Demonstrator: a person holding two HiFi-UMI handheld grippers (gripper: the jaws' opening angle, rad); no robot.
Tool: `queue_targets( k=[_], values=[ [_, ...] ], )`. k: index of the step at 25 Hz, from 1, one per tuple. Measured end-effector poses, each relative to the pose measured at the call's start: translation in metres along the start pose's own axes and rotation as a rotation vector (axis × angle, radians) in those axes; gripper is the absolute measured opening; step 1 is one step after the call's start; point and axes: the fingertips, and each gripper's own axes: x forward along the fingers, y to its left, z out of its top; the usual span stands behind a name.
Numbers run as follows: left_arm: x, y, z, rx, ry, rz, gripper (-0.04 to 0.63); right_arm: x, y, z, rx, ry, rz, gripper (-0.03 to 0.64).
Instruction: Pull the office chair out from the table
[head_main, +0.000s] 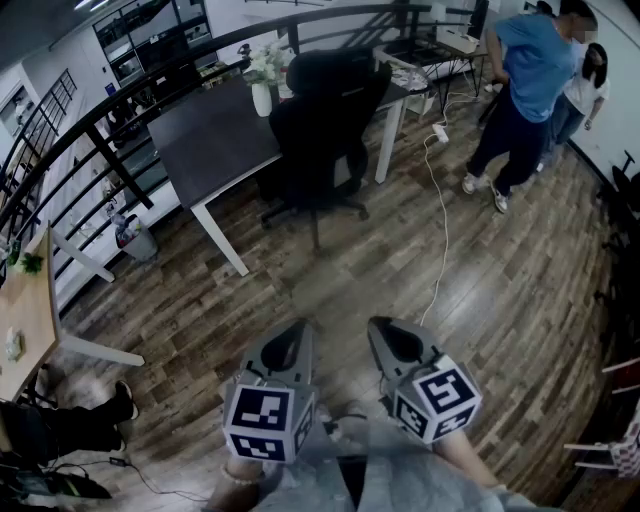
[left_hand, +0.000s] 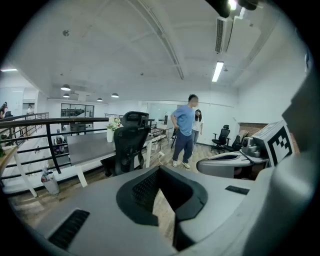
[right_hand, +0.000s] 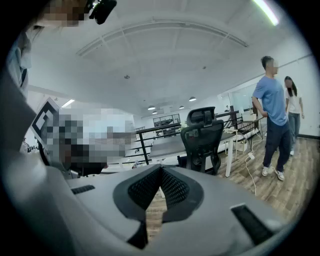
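Office chair (head_main: 325, 130) sits upper centre of the head view, tucked against the dark table (head_main: 205, 140), backrest facing you. It is well apart from both grippers; approach not yet made.

Left gripper (head_main: 296, 335) and right gripper (head_main: 385, 335) are at the bottom of the frame, both clenched on nothing, jaws together in each gripper view.

Walk in and open at least one set of jaws before you reach the backrest. Take the top edge or headrest, grip firmly, and pull straight back toward the lower frame so the castors roll.

Mind the white cable (head_main: 437, 230) on the floor right of the chair, and the vase (head_main: 262, 95) on the table behind it. A person in blue (head_main: 525, 90) stands upper right, off your line.
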Motion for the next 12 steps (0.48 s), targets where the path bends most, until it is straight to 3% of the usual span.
queue_targets(
  k=[12],
  values=[
    [0.008,-0.021,0.005,0.017,-0.016,0.011,0.011,-0.011,-0.016,0.001,-0.012,-0.005,0.017,0.002]
  ],
)
